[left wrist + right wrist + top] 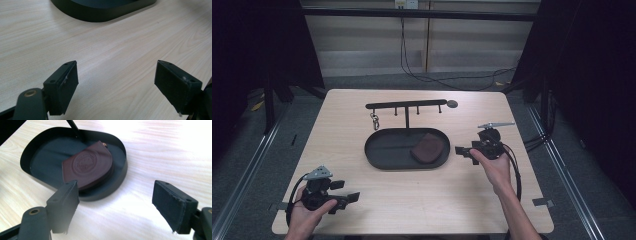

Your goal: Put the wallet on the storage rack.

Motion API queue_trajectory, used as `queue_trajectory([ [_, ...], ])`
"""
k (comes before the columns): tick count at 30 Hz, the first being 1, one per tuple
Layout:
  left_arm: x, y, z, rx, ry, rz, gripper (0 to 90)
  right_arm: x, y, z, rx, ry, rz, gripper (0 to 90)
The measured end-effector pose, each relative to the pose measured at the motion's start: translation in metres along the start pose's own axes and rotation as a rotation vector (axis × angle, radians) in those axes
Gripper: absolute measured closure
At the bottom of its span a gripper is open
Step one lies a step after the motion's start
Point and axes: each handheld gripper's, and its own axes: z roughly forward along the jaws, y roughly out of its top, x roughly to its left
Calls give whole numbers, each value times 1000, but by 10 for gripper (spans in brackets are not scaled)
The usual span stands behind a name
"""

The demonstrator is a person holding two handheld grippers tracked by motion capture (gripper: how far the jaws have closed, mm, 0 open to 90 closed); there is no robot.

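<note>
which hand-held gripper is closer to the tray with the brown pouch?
The right hand-held gripper. Its open jaws point at the right end of the black tray, beside the brown pouch. The left hand-held gripper sits at the table's near-left corner, well short of the tray.

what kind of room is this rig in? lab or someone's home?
Most likely a lab or recording booth, not a home: a lone wooden table ringed by black curtains, loose cables on grey carpet, and staged props, a black oval tray with a hook rack.
</note>
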Motion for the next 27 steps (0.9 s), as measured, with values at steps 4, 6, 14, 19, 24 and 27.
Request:
queue_trajectory([
  [4, 0, 0, 1, 2, 0, -4, 191, -3, -12, -10, -2, -5, -2, 208],
  [6, 0, 0, 1, 0, 3, -3, 191, -4, -19, -15, 1, -15, -4, 204],
  [14, -3, 0, 1, -8, 2, 5, 192, -13, -50, -30, 11, -54, 10, 220],
  [19, -5, 0, 0, -20, 10, 23, 188, -13, -67, -38, 13, -69, 7, 222],
  [24, -6, 0, 2, -18, 10, 10, 187, -17, -85, -48, 7, -78, 13, 222],
  [27, -6, -1, 3, -11, 13, 11, 187, -22, -96, -52, 6, -88, 26, 221],
])
